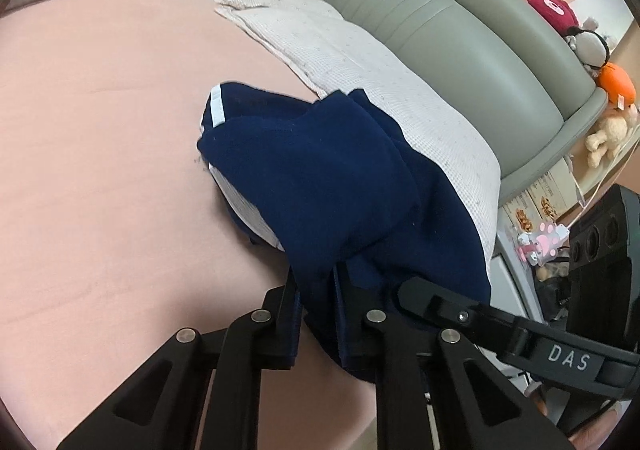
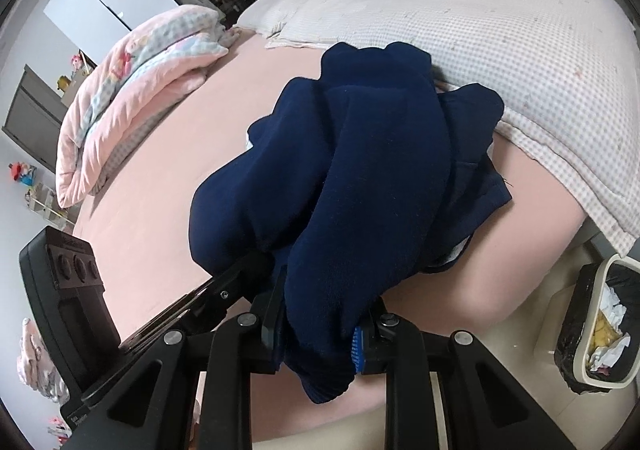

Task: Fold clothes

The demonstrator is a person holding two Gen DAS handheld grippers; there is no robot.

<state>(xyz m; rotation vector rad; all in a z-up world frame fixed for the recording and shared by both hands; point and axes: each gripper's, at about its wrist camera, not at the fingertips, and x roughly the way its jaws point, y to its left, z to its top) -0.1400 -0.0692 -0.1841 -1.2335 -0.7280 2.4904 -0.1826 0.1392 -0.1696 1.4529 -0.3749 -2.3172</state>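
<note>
Two black two-finger grippers each clench a fold of one dark navy blue fleece garment (image 1: 320,178) above a bed with a pale pink sheet (image 1: 100,170). In the left wrist view, the left gripper (image 1: 318,314) has its jaws closed on the garment's near edge, with cloth bunched between them. The far part of the garment rests on the sheet and against a white quilted blanket with small dots (image 1: 360,62). A narrow white strip (image 1: 216,106), perhaps a label, shows at the garment's far left corner; no writing on it can be read. Pale lining shows under the left side. The other gripper's black arm crosses at lower right and bears the white letters "DAS" (image 1: 568,357).

In the right wrist view, the right gripper (image 2: 320,326) is likewise shut on the cloth, and a blue ribbed pad (image 2: 357,346) shows on its right finger. The garment hangs in thick folds over the jaws.

Behind the bed stands a grey-green padded headboard (image 1: 440,18) with soft toys (image 1: 552,8) along its top. A folded pink and checked duvet (image 2: 132,90) lies at the far side of the bed. A cream waste bin with a black liner (image 2: 600,326) stands on the floor at right, holding crumpled paper.
</note>
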